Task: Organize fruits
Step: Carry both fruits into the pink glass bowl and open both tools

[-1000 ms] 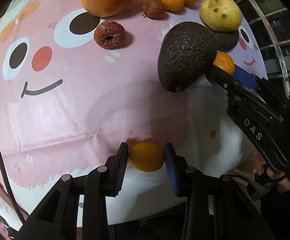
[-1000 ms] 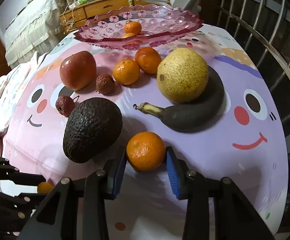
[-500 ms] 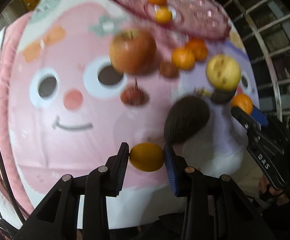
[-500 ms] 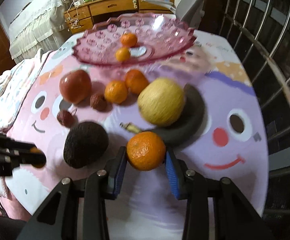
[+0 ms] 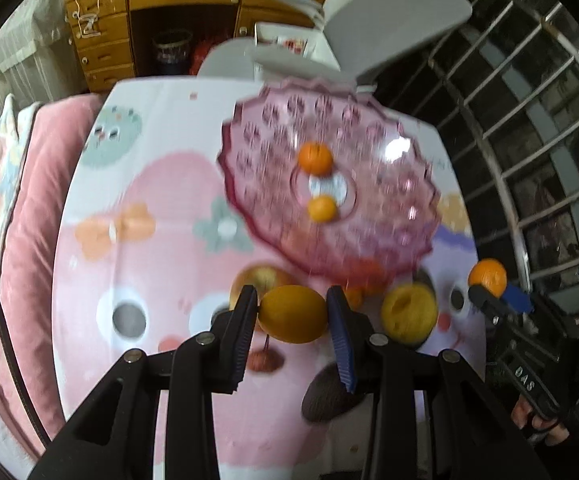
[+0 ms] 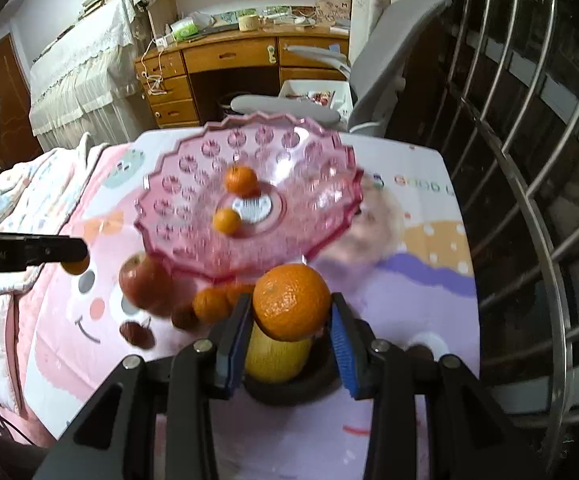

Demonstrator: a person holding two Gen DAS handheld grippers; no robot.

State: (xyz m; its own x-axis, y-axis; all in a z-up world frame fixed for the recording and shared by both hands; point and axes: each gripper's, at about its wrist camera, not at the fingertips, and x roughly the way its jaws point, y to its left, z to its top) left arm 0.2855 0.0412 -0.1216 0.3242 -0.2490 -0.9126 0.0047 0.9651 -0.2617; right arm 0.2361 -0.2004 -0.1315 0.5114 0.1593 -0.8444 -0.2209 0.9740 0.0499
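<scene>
My left gripper (image 5: 292, 314) is shut on a small yellow-orange citrus fruit (image 5: 292, 314), held in the air short of the pink glass fruit plate (image 5: 273, 184). My right gripper (image 6: 289, 316) is shut on an orange mandarin (image 6: 291, 300), also raised, in front of the plate (image 6: 177, 208). Two small citrus fruits (image 6: 240, 179) (image 6: 226, 221) lie in the plate. On the cartoon tablecloth below lie an apple (image 6: 143, 284), mandarins (image 6: 209, 304), lychees (image 6: 135, 334), a yellow pear (image 5: 409, 314), a dark avocado (image 5: 329, 396) and a blackened banana (image 6: 293, 384).
A grey office chair (image 6: 389, 64) and a wooden desk (image 6: 225, 64) stand behind the table. A metal railing (image 6: 529, 160) runs along the right. A pink cushion and bedding (image 5: 21, 200) lie at the left edge. The right gripper shows at the left view's right edge (image 5: 489, 296).
Both grippers have lifted their fruit off the tablecloth and moved up and forward toward the pink plate. The plate now fills the middle of both views.
</scene>
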